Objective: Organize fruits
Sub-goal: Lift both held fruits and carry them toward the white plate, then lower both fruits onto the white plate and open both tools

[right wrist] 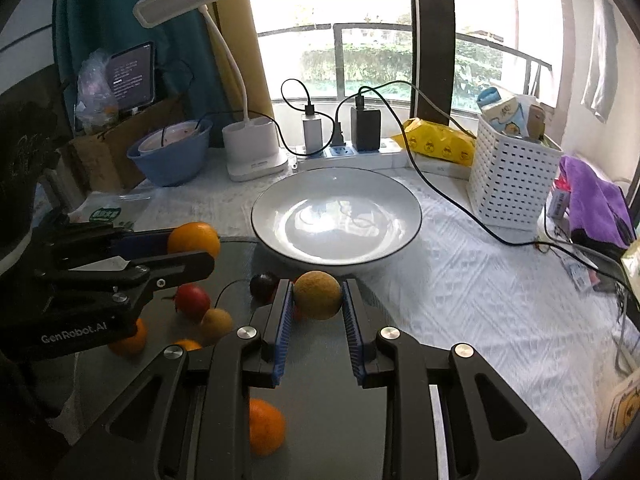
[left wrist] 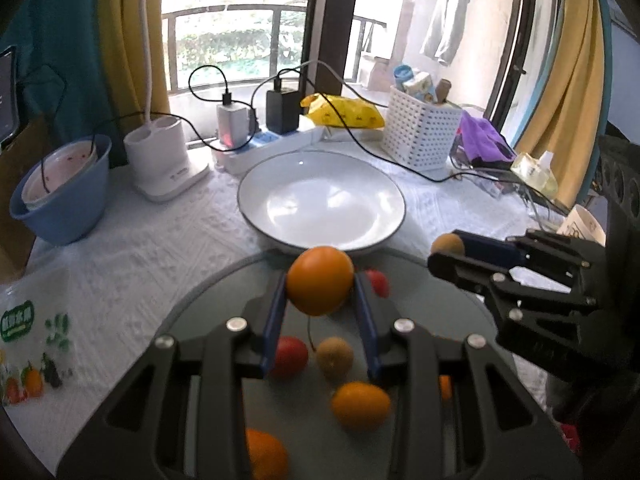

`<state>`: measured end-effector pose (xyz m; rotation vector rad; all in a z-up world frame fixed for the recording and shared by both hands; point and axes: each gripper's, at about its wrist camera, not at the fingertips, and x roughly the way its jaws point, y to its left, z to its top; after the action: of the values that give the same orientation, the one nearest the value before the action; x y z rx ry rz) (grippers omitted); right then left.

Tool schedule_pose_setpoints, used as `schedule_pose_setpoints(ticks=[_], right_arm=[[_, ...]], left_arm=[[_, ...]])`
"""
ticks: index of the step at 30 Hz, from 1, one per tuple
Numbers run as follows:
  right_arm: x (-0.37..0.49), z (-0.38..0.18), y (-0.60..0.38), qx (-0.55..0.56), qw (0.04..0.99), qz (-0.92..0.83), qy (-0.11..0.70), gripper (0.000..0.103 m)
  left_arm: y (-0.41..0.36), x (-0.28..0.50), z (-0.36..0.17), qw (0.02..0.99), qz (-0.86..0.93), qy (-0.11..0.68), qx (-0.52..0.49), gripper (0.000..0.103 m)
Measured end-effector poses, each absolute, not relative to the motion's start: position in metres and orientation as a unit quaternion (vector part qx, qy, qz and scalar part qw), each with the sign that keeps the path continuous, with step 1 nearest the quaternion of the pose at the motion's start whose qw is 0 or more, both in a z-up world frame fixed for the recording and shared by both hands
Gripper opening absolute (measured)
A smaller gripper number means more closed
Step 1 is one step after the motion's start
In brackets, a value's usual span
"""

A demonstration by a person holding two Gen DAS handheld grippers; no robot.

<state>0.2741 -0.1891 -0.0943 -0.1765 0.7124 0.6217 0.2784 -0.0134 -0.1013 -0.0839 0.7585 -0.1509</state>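
My left gripper (left wrist: pixel 320 288) is shut on an orange (left wrist: pixel 320 285) and holds it above the grey glass round board (left wrist: pixel 432 320), just in front of the empty white bowl (left wrist: pixel 322 200). My right gripper (right wrist: pixel 318 296) is shut on a small brown-yellow fruit (right wrist: pixel 318 294), near the bowl's (right wrist: pixel 336 216) front rim. Each gripper shows in the other's view: the right one (left wrist: pixel 444 250) at right, the left one (right wrist: pixel 196 246) at left. Several loose fruits lie on the board: a red one (left wrist: pixel 290 356), a brown one (left wrist: pixel 335 358), oranges (left wrist: pixel 360 406), a dark one (right wrist: pixel 264 285).
Behind the bowl stand a white lamp base (left wrist: pixel 160 158), a power strip with chargers and cables (left wrist: pixel 260 140), a yellow packet (left wrist: pixel 344 114) and a white perforated basket (left wrist: pixel 420 132). A blue bowl (left wrist: pixel 64 196) sits at left, purple cloth (left wrist: pixel 482 138) at right.
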Motion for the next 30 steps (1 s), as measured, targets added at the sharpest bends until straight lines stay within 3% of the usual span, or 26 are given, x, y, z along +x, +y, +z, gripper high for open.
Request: schedule_pose_setpoints(ticks=[30], right_arm=[[0.337, -0.118, -0.166, -0.083, 0.873, 0.305, 0.370, 0.027]], left_arm=[[-0.013, 0.346, -0.124, 0.903, -0.083, 0.415, -0.070, 0.036]])
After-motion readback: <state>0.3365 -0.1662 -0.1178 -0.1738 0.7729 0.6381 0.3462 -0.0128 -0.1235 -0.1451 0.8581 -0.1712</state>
